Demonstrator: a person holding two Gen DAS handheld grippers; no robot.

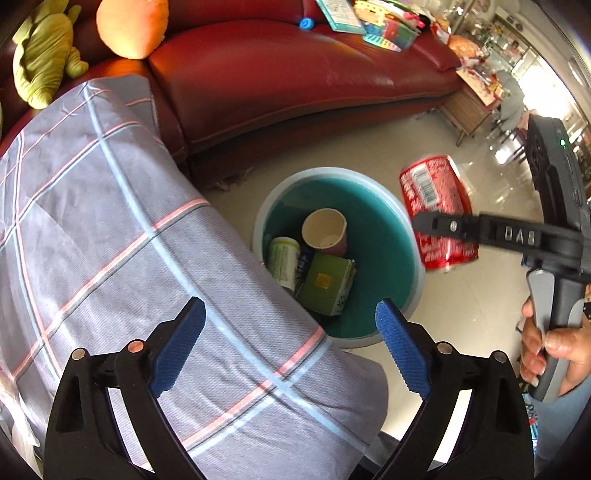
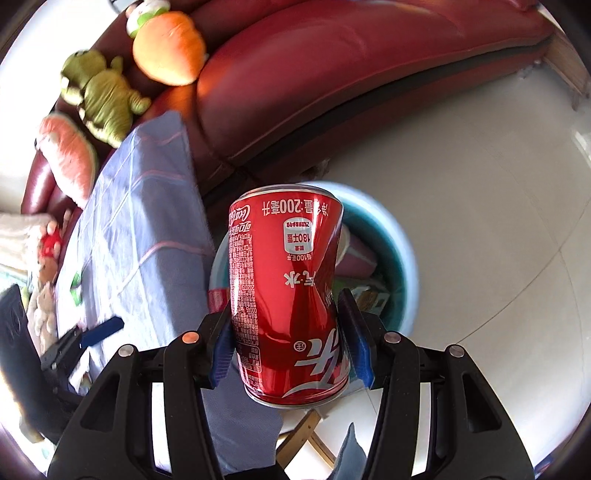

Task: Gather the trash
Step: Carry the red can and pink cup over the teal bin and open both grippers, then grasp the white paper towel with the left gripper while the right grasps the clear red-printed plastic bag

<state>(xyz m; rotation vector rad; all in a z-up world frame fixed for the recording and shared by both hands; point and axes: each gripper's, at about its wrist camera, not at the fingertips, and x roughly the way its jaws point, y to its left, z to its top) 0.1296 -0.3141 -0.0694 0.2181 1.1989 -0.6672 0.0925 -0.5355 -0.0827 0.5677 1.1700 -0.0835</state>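
My right gripper [image 2: 284,332] is shut on a dented red cola can [image 2: 284,288] and holds it above the right rim of a teal trash bin [image 1: 380,236]. The can also shows in the left wrist view [image 1: 436,206], with the right gripper [image 1: 424,223] across it. The bin [image 2: 399,254] stands on the floor and holds a paper cup [image 1: 325,232], a green carton [image 1: 327,284] and a white-green container [image 1: 284,258]. My left gripper [image 1: 291,339] is open and empty over the checked cloth, near the bin's front rim.
A table draped in a grey checked cloth [image 1: 110,240] stands left of the bin. A red leather sofa [image 1: 295,74] runs behind, with plush toys [image 1: 44,55] and an orange cushion [image 1: 129,26]. The floor [image 2: 480,184] is pale tile.
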